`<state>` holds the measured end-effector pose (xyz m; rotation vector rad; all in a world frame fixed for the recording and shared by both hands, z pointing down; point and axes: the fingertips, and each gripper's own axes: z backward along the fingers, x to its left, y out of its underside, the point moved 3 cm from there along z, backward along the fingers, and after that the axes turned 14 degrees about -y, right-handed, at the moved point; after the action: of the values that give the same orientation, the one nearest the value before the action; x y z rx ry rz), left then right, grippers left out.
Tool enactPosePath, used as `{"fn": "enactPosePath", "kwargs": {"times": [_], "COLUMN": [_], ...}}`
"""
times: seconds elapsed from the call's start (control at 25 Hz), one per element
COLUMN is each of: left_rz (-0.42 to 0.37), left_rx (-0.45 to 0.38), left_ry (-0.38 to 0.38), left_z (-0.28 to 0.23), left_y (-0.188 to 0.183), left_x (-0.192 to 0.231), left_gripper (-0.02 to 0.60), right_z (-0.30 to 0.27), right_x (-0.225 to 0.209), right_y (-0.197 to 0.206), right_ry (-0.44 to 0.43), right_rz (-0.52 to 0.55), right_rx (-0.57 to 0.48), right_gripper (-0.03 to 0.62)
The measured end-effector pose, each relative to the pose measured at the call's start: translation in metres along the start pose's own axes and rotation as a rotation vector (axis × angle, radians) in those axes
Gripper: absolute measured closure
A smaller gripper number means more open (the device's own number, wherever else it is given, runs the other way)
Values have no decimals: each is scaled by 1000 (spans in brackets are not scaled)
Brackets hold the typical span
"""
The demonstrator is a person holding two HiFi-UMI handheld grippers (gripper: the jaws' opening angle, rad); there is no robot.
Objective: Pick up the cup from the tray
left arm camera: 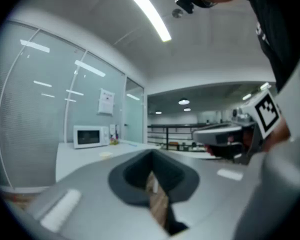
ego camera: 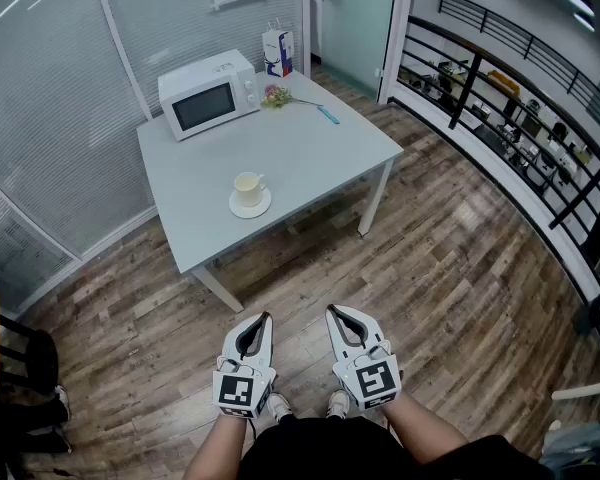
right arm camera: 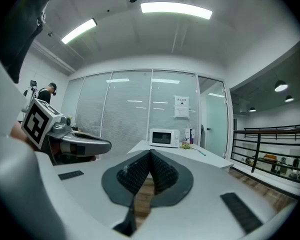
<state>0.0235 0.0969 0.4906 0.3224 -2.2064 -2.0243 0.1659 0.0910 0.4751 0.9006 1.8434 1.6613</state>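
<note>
Cup [ego camera: 247, 187] on saucer [ego camera: 251, 208] clear in head view; L gripper [ego camera: 266, 319], R gripper [ego camera: 331, 312] closed, empty

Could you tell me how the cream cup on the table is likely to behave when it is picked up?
The cup looks like glazed ceramic, so it is probably rigid, smooth and somewhat slippery, and breakable if dropped. It stands loose on a saucer, which may shift or lift briefly with it. It looks squat, so tipping seems unlikely.
</note>
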Motion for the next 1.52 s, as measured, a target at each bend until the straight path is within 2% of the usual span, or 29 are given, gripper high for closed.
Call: {"fn": "enactPosePath", "kwargs": {"times": [0.44,0.64,0.84,1.0,1.24,1.52], "left_rz": [13,17,22,-7,22,12], "left_rx": [16,18,12,10,24,32], "left_ry": [-24,-11,-6,27,20,5], "left_z": [11,15,23,25,5,-42], "left_y": [8,15,18,21,28,27], "left_x": [28,51,79,92,106,116], "left_gripper": [578,578,578,578,578,578], "right_z": [-18,-35,-57,-74,-95,-129], "right_x": [15,30,53,63,49,8], "right_y": [-2,-6,-3,-4,-2,-3], "right_ry": [11,12,-2,-1,2,-21], "right_rz": [-5,-44,-48,-38,-35,-30], "right_rx": [-7,-48,-33,-28,-14,-29], "right_gripper": [589,589,589,589,589,589]}}
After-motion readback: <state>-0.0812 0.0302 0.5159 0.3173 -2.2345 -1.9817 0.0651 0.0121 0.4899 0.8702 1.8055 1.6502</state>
